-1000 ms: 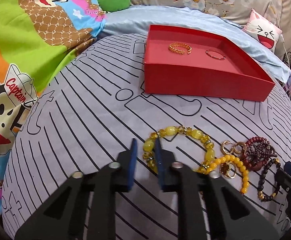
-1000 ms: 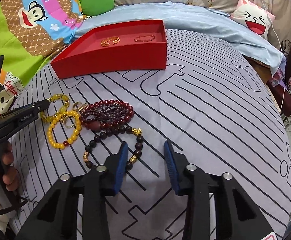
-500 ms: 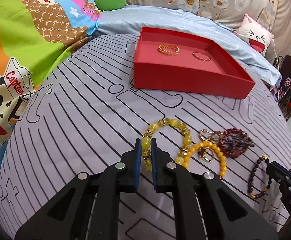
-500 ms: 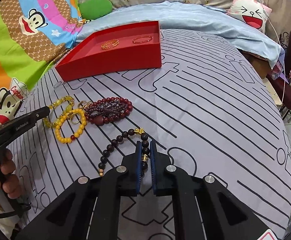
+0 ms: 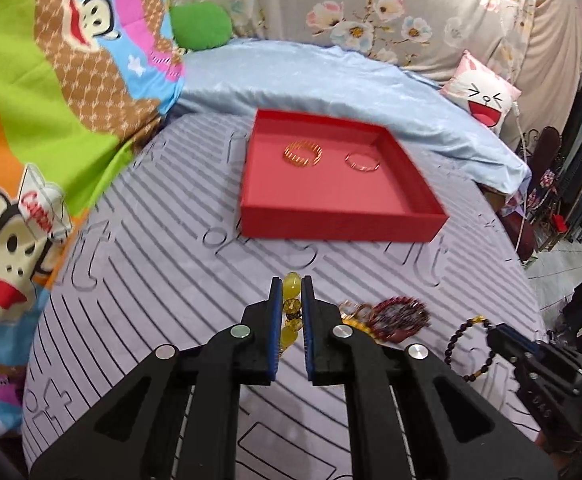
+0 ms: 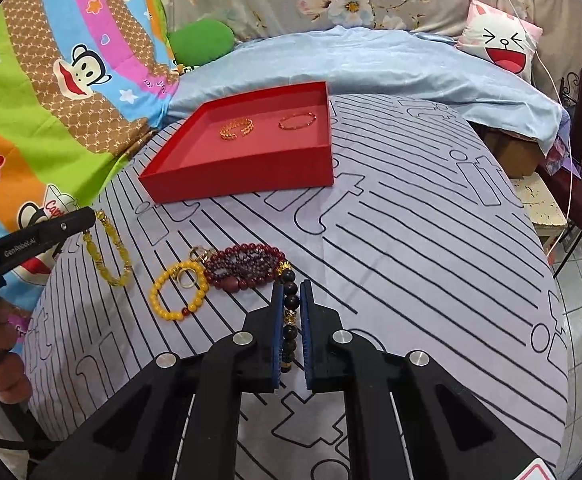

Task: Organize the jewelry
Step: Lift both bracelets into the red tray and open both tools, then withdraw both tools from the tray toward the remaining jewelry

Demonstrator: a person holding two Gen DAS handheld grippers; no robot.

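My left claw [image 5: 289,286] pinches the yellow bracelet [image 5: 291,312]. My right claw [image 6: 291,288] pinches the dark bracelet [image 6: 291,322]. Both hang above the bed [image 6: 411,264], near the red tray [image 6: 251,168].

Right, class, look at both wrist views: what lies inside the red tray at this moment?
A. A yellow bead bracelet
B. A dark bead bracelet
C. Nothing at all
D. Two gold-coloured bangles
D: the red tray holds just two gold-coloured bangles, while the yellow-green bead bracelet sits in the left jaws and the dark bead bracelet in the right jaws.
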